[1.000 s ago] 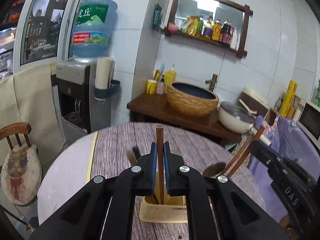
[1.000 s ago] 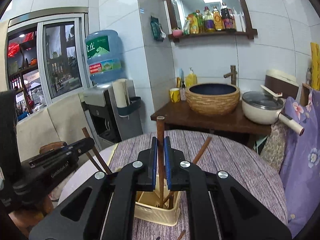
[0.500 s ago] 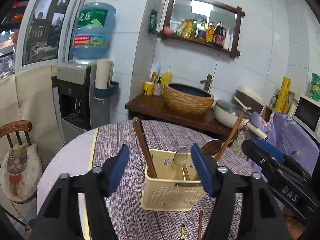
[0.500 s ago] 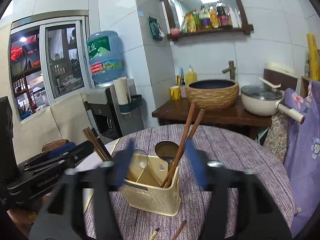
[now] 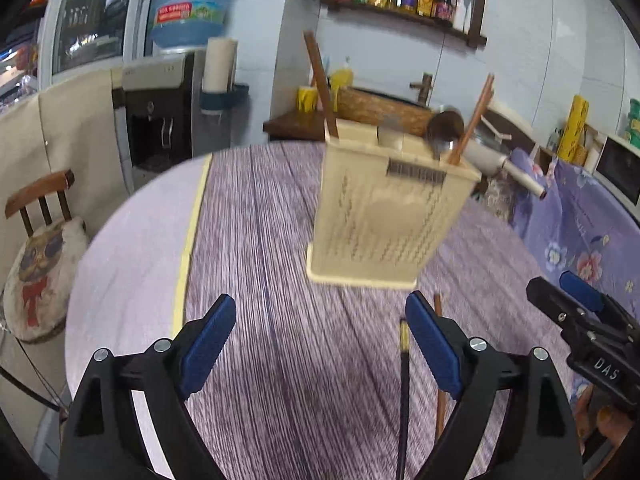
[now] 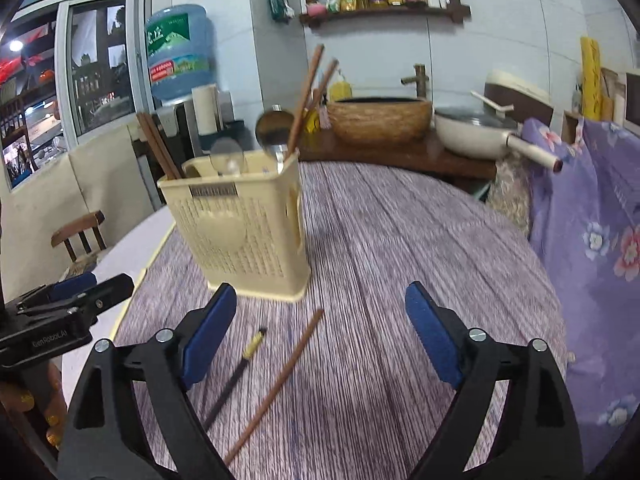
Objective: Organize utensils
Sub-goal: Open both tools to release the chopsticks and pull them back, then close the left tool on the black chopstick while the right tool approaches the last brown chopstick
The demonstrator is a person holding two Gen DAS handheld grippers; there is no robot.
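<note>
Left gripper (image 5: 320, 340): fingers spreading wide, nothing between the blue pads, where a second ago they pinched a brown chopstick upright over the holder. Same on the right gripper (image 6: 320, 320): fingers opening to nearly full spread, empty, a chopstick clamped there a second ago. Both sticks now released into the holder, so two more utensils put away; both grippers since dropped low toward the table, likely going for what is left.

Left to right across the round table with the purple striped cloth (image 6: 400, 240):

- Cream perforated plastic utensil holder (image 6: 240, 224), upright near the table's middle. In its left compartment, a pair of dark brown wooden chopsticks (image 6: 158, 144) leaning left. Toward the middle, a steel spoon (image 6: 227, 152), bowl up. At the right end, a darker round ladle-like spoon (image 6: 274, 128) and two reddish-brown chopsticks (image 6: 310, 88) leaning right.
- Just in front of the holder, flat on the cloth: a black chopstick with a gold band (image 6: 236, 372), then a reddish-brown wooden chopstick (image 6: 280, 380) beside it, close together but apart. In the left view both lie just inside and under the right-hand finger; in the right view, between the fingers toward the left one.

Judged: two loose chopsticks left to collect; thin and flat, so a low, square pinch needed.
</note>
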